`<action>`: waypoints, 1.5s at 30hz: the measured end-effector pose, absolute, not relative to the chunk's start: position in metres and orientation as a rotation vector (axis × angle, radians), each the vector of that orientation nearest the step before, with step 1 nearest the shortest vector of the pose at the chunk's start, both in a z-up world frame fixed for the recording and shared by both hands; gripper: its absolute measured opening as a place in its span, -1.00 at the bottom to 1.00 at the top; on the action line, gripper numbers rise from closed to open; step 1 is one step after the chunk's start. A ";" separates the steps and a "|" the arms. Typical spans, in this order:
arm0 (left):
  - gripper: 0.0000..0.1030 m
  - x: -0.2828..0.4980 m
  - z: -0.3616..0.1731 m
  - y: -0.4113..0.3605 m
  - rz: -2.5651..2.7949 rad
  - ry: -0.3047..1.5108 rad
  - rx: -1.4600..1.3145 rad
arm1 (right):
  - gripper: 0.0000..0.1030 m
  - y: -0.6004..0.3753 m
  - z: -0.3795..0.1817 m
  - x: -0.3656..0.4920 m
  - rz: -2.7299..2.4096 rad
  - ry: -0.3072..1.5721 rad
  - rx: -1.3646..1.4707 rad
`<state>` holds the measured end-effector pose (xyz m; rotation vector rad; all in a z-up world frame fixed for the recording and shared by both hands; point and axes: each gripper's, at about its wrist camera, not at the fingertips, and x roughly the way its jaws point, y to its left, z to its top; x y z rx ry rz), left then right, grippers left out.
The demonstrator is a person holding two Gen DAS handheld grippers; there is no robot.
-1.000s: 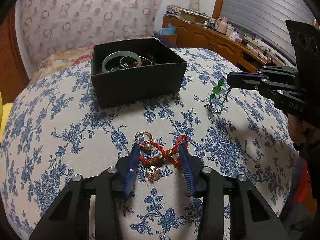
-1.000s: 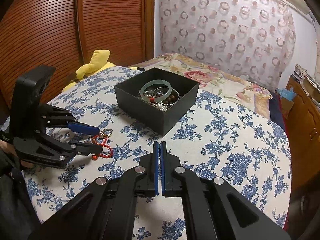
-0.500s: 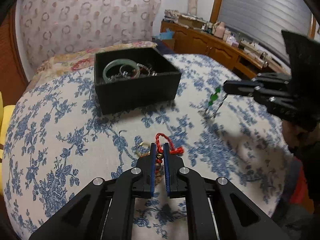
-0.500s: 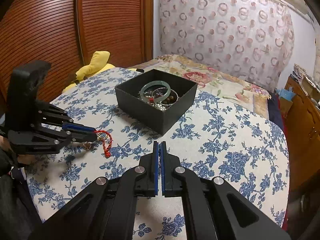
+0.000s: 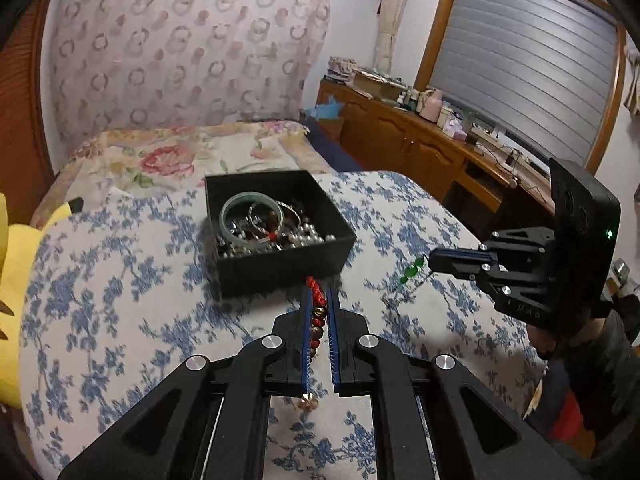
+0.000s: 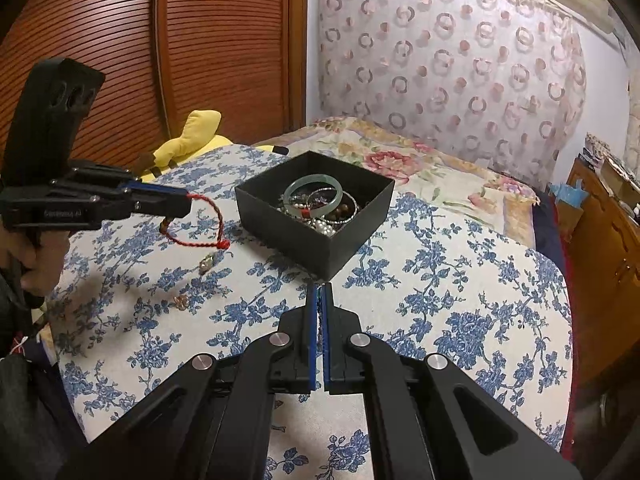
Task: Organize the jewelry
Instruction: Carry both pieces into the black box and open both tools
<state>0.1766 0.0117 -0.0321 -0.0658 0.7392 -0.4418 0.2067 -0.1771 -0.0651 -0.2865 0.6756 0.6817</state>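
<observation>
My left gripper (image 5: 319, 308) is clamped on the red cord bracelet (image 6: 200, 220), which dangles clear of the floral counter (image 6: 440, 300). My right gripper (image 6: 319, 304) is closed tight, pinching a green-beaded chain (image 5: 412, 272). The black jewelry box (image 5: 280, 268) sits just beyond.

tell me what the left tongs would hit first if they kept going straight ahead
Probably the near wall of the black jewelry box, straight ahead of the left tongs gripping the red cord bracelet; depth is uncertain.
</observation>
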 end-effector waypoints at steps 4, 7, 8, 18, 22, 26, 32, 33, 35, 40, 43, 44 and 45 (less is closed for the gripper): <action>-0.88 0.181 -0.025 0.015 -0.433 0.728 -0.064 | -0.95 -0.175 -0.056 0.207 0.690 0.656 -0.280; -0.88 0.186 -0.019 0.019 -0.423 0.716 -0.066 | -0.95 -0.172 -0.045 0.209 0.696 0.631 -0.277; -0.88 0.187 -0.017 0.020 -0.420 0.711 -0.065 | -0.95 -0.171 -0.041 0.210 0.698 0.623 -0.277; -0.88 0.227 0.009 0.018 -0.386 0.655 -0.032 | -0.95 -0.153 0.001 0.242 0.719 0.525 -0.255; -0.88 0.250 0.002 0.015 -0.379 0.669 -0.028 | -0.95 -0.143 0.008 0.259 0.728 0.518 -0.243; -0.88 0.267 -0.012 0.013 -0.376 0.700 -0.030 | -0.95 -0.132 0.004 0.275 0.737 0.533 -0.247; -0.87 0.280 -0.033 0.013 -0.360 0.735 -0.039 | -0.95 -0.118 -0.013 0.289 0.745 0.575 -0.259; -0.87 0.282 -0.035 0.013 -0.353 0.738 -0.038 | -0.95 -0.115 -0.016 0.291 0.744 0.582 -0.261; -0.87 0.283 -0.036 0.014 -0.345 0.735 -0.034 | -0.95 -0.114 -0.021 0.294 0.744 0.592 -0.261; -0.87 0.284 -0.038 0.016 -0.335 0.734 -0.029 | -0.94 -0.111 -0.030 0.298 0.745 0.617 -0.253; -0.63 0.285 -0.038 0.017 -0.324 0.731 -0.026 | -0.94 -0.110 -0.036 0.302 0.744 0.632 -0.251; -0.57 0.285 -0.038 0.018 -0.321 0.730 -0.028 | -0.94 -0.109 -0.037 0.303 0.744 0.636 -0.250; -0.55 0.285 -0.037 0.019 -0.319 0.730 -0.030 | -0.94 -0.109 -0.039 0.304 0.746 0.642 -0.246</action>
